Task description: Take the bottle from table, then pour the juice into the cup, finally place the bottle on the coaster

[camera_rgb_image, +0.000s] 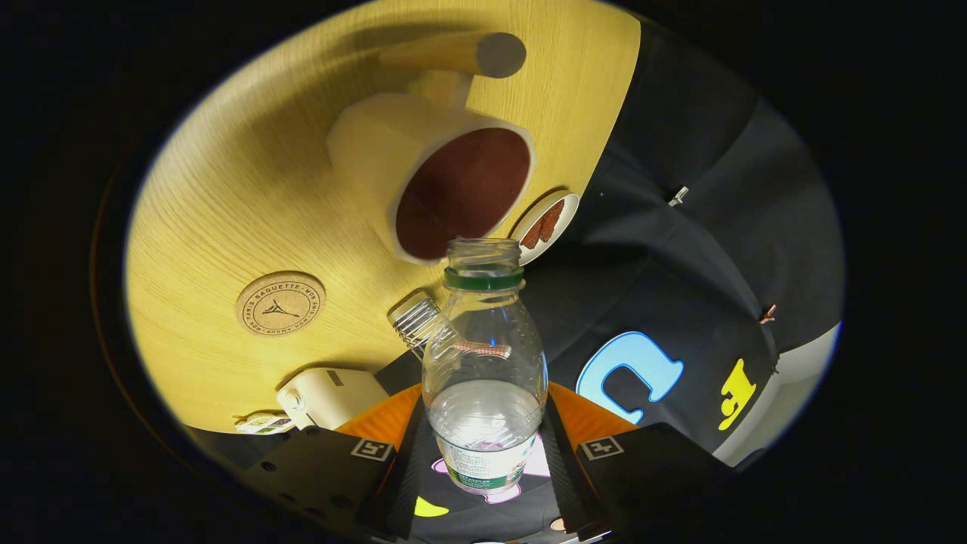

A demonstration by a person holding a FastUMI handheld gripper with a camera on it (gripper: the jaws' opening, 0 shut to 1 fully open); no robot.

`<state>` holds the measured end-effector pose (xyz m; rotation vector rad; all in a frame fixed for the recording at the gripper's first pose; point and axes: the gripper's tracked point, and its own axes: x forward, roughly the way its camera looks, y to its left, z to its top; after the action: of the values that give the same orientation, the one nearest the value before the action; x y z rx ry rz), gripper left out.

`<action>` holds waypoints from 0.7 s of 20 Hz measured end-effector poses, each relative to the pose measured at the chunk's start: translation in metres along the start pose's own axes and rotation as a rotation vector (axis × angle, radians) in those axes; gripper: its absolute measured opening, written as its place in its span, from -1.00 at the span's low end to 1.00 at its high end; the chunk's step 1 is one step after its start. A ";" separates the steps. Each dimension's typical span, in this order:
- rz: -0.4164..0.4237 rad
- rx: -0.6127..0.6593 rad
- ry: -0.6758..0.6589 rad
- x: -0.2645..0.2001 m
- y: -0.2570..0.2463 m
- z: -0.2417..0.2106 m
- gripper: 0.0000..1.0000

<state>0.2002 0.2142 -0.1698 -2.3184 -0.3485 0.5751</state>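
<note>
The hand-held gripper (483,453) clamps both fingers on a clear bottle (483,363), its open mouth just beside the cup (438,181); the cork coaster (280,304) lies near the cup on the counter (227,211).

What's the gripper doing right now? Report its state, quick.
Gripper: shut on the bottle, both fingers pressing its lower body, its open mouth tipped toward the cup.
</note>
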 end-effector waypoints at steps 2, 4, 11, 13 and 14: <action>0.004 0.009 0.007 0.000 0.001 -0.001 0.48; 0.004 0.035 0.013 0.000 0.003 -0.002 0.48; 0.127 0.363 0.043 -0.017 0.029 0.007 0.49; 0.182 0.533 0.056 -0.027 0.041 0.012 0.49; 0.209 0.632 0.059 -0.029 0.047 0.014 0.49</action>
<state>0.1719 0.1771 -0.2026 -1.7599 0.1021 0.6098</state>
